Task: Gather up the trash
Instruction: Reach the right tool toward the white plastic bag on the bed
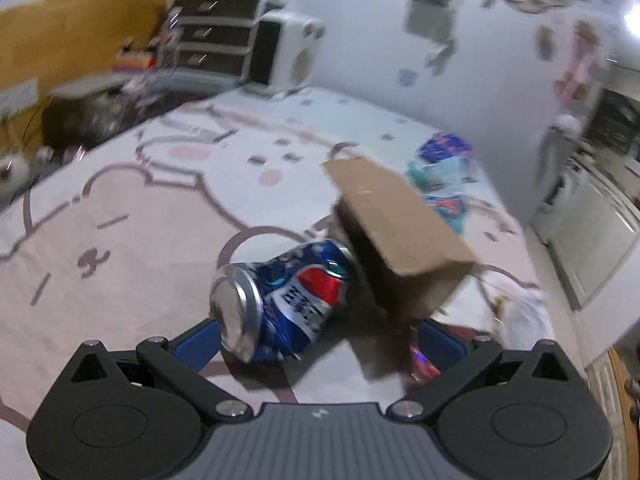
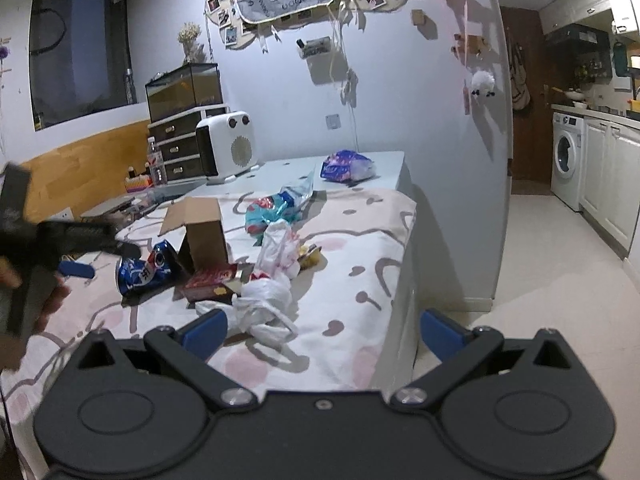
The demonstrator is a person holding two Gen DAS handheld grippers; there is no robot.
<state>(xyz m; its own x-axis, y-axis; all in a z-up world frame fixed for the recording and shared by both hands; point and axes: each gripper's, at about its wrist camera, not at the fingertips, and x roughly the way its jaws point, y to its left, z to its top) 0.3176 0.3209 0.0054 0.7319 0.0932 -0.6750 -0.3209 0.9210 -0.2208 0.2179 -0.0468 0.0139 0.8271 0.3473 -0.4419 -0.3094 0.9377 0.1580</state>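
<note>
A crushed blue Pepsi can (image 1: 280, 300) lies on its side on the patterned bedspread (image 1: 120, 240), between the open blue fingers of my left gripper (image 1: 320, 340). A brown cardboard box (image 1: 396, 232) stands against the can's right side. The can (image 2: 146, 268) and box (image 2: 204, 232) also show in the right wrist view, with the left gripper (image 2: 76, 268) at the can. My right gripper (image 2: 324, 330) is open and empty above the bed's near edge, near a white plastic bag (image 2: 264, 300). A red packet (image 2: 210, 282) lies beside the box.
Blue and teal snack wrappers (image 2: 276, 208) and a purple bag (image 2: 346, 166) lie farther back on the bed. A white heater (image 2: 228, 146) and drawers (image 2: 176, 144) stand at the back left. The bed's right edge (image 2: 404, 264) drops to the floor; a washing machine (image 2: 568, 156) stands far right.
</note>
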